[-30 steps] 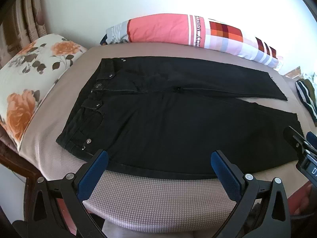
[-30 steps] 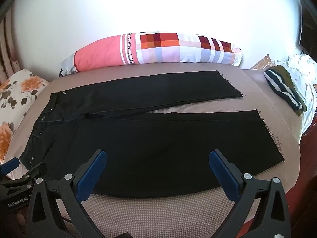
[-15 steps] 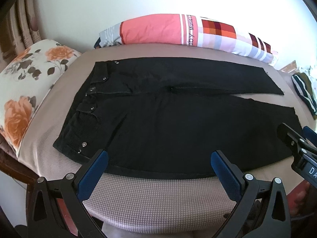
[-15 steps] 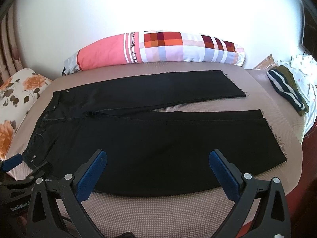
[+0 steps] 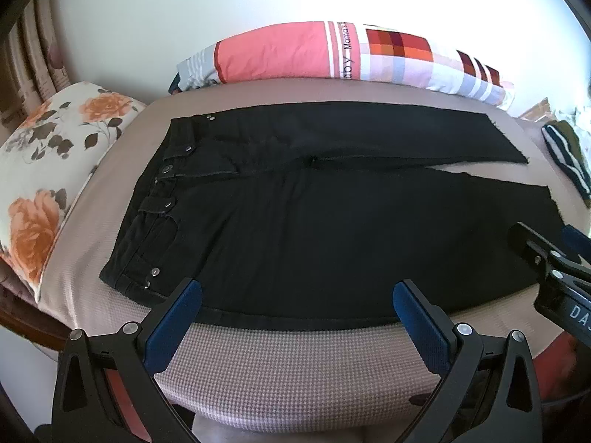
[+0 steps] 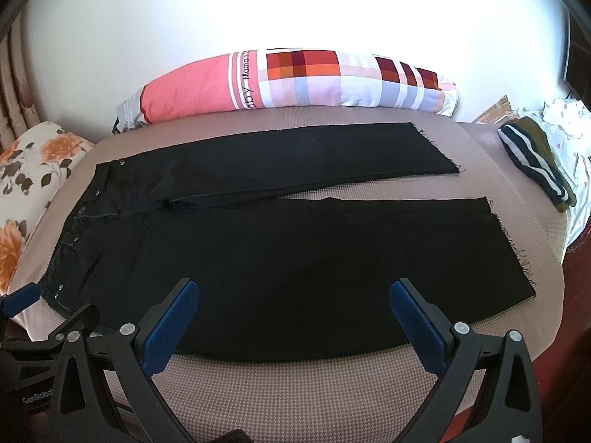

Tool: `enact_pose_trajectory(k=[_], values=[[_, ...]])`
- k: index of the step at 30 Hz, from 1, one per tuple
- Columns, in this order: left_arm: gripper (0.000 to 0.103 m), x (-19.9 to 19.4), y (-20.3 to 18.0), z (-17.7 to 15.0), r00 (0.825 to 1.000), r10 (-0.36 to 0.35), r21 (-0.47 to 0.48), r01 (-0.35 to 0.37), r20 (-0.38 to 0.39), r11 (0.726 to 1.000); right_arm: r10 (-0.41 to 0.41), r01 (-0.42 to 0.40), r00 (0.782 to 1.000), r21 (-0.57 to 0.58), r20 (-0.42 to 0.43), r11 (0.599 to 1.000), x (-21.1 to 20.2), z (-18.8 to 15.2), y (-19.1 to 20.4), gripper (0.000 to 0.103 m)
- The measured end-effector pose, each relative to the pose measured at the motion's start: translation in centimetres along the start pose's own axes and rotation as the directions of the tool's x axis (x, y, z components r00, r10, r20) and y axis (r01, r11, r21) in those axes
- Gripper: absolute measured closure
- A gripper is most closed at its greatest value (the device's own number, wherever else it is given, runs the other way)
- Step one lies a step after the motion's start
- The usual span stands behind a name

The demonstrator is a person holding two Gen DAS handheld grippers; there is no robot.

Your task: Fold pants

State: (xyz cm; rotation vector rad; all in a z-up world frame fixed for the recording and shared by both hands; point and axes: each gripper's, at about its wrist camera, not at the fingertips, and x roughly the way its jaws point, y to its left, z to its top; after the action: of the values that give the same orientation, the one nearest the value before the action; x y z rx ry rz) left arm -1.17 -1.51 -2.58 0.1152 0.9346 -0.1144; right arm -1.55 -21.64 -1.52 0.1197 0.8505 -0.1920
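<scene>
While both spread wide, left claw point(image 5: 297, 306) and right claw point(image 6: 293, 304) seemingly just above flat black pants point(image 5: 314, 221).

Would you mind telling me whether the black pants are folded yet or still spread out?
Spread out: the pants lie flat on the bed, both legs side by side, unfolded.

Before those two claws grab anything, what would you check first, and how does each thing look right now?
1. Black pants spread flat on the bed, legs apart: ok.
2. Left claw open and empty: ok.
3. Right claw open and empty: ok.
4. Near edge of the pants within reach of both claws: ok, probably.
5. Striped garment clear of the pants: ok.
6. Nothing hidden beneath the pants: cannot tell.
</scene>
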Motion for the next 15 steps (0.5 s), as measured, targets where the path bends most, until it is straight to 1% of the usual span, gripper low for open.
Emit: enact_pose_trajectory(k=[15], values=[[0.000,0.52,0.11,0.04,1.000,0.015,-0.006,-0.015,-0.015,1.000,0.001,-0.001,1.000,0.002,-0.005,1.000,0.27,-0.13,-0.08,0.000]])
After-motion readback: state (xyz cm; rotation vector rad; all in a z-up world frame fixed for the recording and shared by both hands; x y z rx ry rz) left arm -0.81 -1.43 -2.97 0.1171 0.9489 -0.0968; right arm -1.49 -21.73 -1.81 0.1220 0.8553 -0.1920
